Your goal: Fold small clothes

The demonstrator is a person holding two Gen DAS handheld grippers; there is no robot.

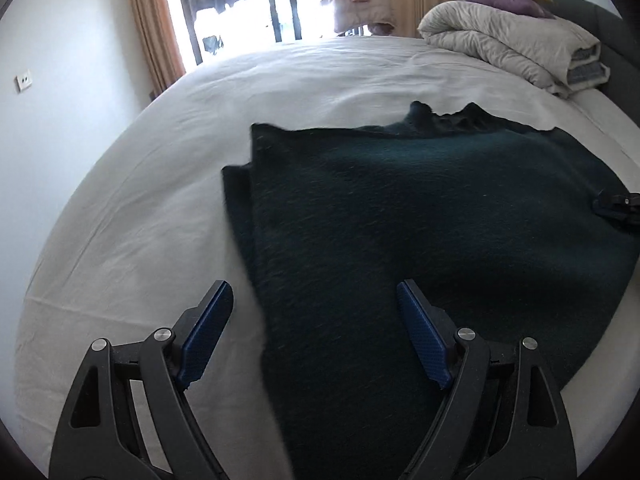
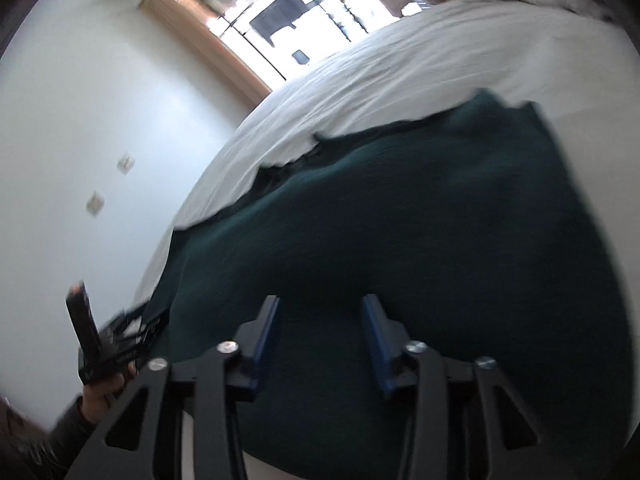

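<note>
- Dark green garment [image 1: 420, 220] lies flat mid-bed [image 1: 200, 120], partly folded along its left side.
- My left gripper [image 1: 316, 300] is spread wide over its left edge, nothing pinched.
- My right gripper [image 2: 320, 312]: half-spread above cloth, no grip yet.
- Risk: pads may pinch one layer only, or the sheet w/ it, so the fold skews.
- Left view shows the duvet [image 1: 508, 48] at the far corner; right view, blurred, shows my other hand [image 2: 108, 392].

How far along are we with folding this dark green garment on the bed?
Done: the dark green garment lies on the bed with its left side already folded in. In hand: nothing yet; the left gripper hangs open at its near edge, the right gripper over the cloth, not clamped. Left: the remaining folds.
</note>
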